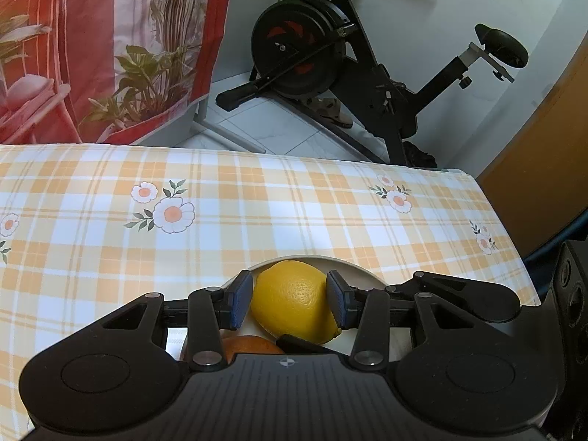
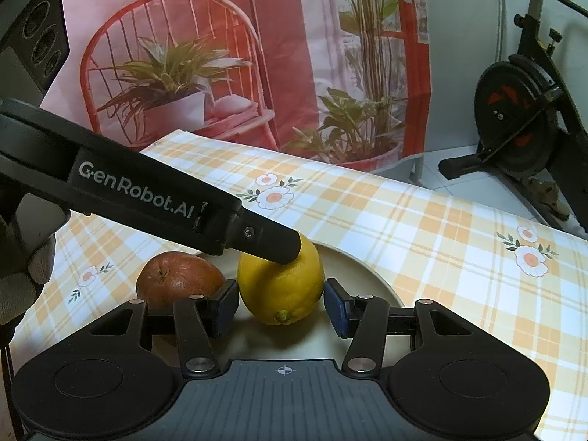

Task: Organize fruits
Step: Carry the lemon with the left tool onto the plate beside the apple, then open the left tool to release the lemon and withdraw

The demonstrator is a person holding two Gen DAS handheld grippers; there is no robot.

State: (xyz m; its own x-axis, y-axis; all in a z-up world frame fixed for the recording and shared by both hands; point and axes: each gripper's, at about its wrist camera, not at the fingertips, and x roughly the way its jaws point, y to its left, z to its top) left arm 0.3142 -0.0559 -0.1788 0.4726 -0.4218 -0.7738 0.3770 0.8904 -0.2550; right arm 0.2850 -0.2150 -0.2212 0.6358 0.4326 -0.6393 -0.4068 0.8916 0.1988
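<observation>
At the far left, a gloved hand (image 2: 22, 279) is gripping the handle of the left gripper (image 1: 290, 286), which is slanting down over the checked, flower-printed tablecloth (image 2: 441, 220) towards a pale plate (image 2: 367, 275). Its blue pads (image 1: 242, 301) are sitting against opposite sides of the lemon (image 2: 281, 283). In the right wrist view, one of its dark fingers is lying on the lemon's upper left shoulder. The left jaws are part-way apart and look to be pinching the fruit.

Just right of that hand, a reddish-brown fruit (image 2: 176, 275) is resting at the plate's left edge, close beside the lemon. I cannot tell whether the two are touching.

The lemon is lying on the plate near its middle, with its nubbed end pointing towards the right gripper (image 2: 281, 305). That gripper is coming in low from the near side, and its jaws are standing part-way apart with the lemon between them. Each pad is sitting right at the lemon's outline. I cannot tell whether they are pressing on it or only flanking it.

Behind the table, a red printed backdrop (image 2: 220, 55) of a chair and plants is hanging. Further right, a black exercise bike (image 1: 312, 55) is standing on the tiled floor.
</observation>
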